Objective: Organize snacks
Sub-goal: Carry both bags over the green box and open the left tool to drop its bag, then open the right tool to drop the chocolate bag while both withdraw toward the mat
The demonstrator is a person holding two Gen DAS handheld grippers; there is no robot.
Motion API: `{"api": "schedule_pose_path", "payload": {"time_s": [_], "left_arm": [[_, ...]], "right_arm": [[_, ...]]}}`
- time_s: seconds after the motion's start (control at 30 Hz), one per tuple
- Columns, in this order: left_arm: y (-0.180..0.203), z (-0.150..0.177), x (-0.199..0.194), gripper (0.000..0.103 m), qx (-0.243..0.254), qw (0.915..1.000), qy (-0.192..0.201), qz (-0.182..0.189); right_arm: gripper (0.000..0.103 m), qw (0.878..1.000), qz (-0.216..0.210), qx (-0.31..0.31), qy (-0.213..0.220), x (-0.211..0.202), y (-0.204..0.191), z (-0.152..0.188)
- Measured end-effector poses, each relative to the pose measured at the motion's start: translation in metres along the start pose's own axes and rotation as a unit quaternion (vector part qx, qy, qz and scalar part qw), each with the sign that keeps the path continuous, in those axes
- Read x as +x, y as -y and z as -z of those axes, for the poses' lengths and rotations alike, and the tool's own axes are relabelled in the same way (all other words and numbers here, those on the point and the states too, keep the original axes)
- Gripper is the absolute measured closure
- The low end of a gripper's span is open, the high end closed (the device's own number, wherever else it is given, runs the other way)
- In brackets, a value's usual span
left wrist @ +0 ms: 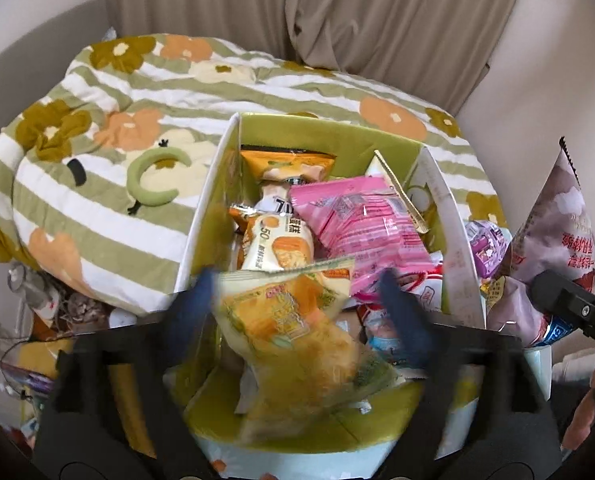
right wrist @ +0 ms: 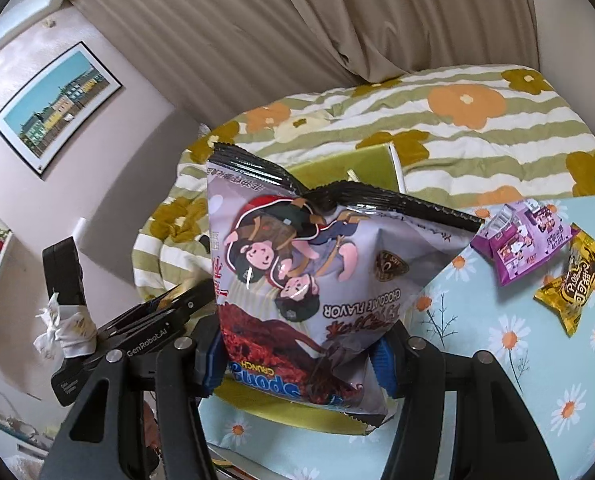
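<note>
— What can you read from my side?
— "CHOCOLATE FLAVOR" and "CRUNCH", upside down on my chocolate snack bag (right wrist: 321, 280); "GenRobot.AI" on the left gripper (right wrist: 149, 342) at eight o'clock; "50" on a cake packet (left wrist: 275, 246).

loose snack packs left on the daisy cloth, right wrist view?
2: a purple pack and a yellow pack just right of it, both lying on the tablecloth. The held bag may hide more.

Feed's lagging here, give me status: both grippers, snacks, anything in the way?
Left gripper open, blurred yellow packet between the fingers over the green box. Right gripper shut on the chocolate snack bag. Purple packet and gold packet loose on the table.
</note>
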State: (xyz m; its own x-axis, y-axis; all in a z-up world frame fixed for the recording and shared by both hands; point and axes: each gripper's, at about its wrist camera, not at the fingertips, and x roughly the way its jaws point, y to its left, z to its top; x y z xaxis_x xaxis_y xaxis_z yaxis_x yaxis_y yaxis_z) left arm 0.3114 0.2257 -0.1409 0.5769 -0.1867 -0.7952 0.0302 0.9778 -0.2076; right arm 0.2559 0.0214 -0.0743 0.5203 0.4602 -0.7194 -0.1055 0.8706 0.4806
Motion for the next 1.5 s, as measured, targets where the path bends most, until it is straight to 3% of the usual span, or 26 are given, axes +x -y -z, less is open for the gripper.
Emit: {"api": "schedule_pose_path", "payload": {"time_s": [0.1,0.43,0.67,0.73,0.77,0.83,0.87,1.2,1.5], "left_arm": [[-0.001,0.005,-0.005,0.004,-0.004,0.9999,0.004,0.009],[-0.002,0.037,-0.047,0.004,-0.012,0.9996,0.016,-0.018],[-0.007,0.049,-0.059,0.004,-0.022,0.9991,0.021,-0.031],[-0.009,0.050,-0.061,0.004,-0.023,0.9990,0.021,-0.033],[-0.010,0.052,-0.062,0.004,-0.023,0.9990,0.021,-0.033],[-0.010,0.053,-0.062,0.004,-0.022,0.9990,0.019,-0.032],[-0.009,0.054,-0.063,0.004,-0.021,0.9991,0.019,-0.032],[0.014,0.053,-0.076,0.004,0.004,0.9995,0.032,0.000],[0.082,0.048,-0.084,0.004,0.063,0.9951,0.043,0.062]], "right_arm": [[0.048,1.000,0.008,0.000,-0.007,0.005,-0.004,0.001],[0.048,0.998,0.015,-0.056,-0.026,0.005,-0.022,-0.001],[0.048,0.995,0.024,-0.076,-0.060,0.030,-0.028,-0.002],[0.043,0.995,0.026,-0.077,-0.065,0.038,-0.028,-0.002],[0.039,0.995,0.026,-0.076,-0.064,0.040,-0.027,-0.001],[0.010,0.995,0.026,-0.073,-0.057,0.042,-0.025,0.001],[0.007,0.996,0.025,-0.072,-0.050,0.040,-0.024,0.003],[0.005,0.996,0.051,-0.072,-0.005,-0.004,-0.015,0.017],[0.005,0.993,0.101,-0.033,0.045,-0.067,0.017,0.025]]}}
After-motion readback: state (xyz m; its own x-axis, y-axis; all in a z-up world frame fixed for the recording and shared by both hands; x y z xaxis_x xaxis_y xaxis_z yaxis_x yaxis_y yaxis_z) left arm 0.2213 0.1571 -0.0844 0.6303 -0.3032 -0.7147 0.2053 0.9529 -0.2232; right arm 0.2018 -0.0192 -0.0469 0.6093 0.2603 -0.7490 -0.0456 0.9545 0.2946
